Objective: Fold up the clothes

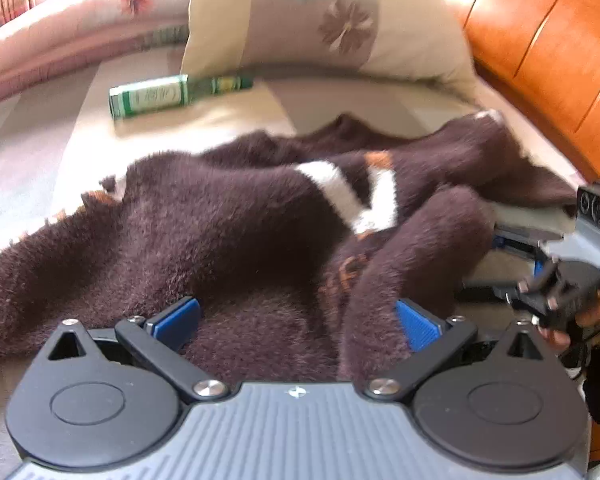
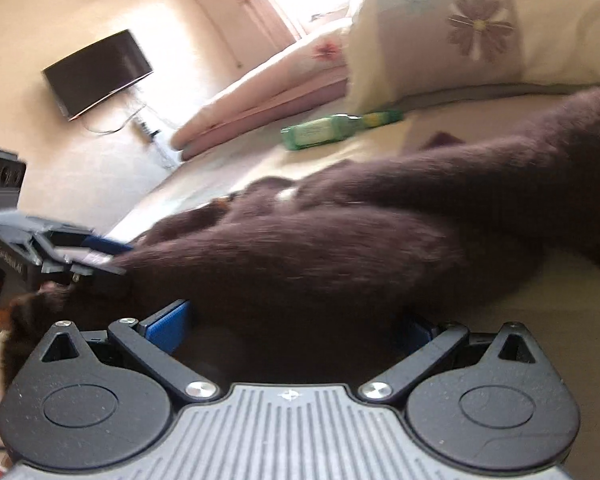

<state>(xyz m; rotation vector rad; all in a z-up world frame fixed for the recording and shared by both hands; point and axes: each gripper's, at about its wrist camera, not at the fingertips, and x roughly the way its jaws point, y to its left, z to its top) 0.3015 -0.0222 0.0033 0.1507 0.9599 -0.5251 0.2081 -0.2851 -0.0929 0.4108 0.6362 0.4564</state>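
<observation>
The sweater point(image 1: 228, 232), a fuzzy dark brown knit with white and orange patches, lies rumpled on the bed point(image 1: 60, 140), with the pillow point(image 1: 320, 28) beyond it at the headboard point(image 1: 548, 48). No neat fold shows: the cloth is bunched in ridges, one thick roll, perhaps a sleeve, humps up on its right part, and the edges run uneven. By that look the task is at an early stage; the garment is neither spread flat nor squared.

Left of the pillow, a green box point(image 1: 150, 96) lies on the bed, apart from the sweater's far edge.

The left hand-held gripper point(image 1: 296, 322) sits at the sweater's near edge with its blue pads spread wide and fabric lying between them, not pinched. The right hand-held gripper point(image 2: 288, 324) reaches in from the sweater's right side, jaws likewise apart with dark cloth heaped between them; its right pad is partly buried in the pile. In the left view its hand point(image 1: 592, 316) shows at the handle.

Still left, as a judgement: taking a firm hold, flattening the body, bringing the sleeves in and doubling it over. Motion blur softens the knit's details.
</observation>
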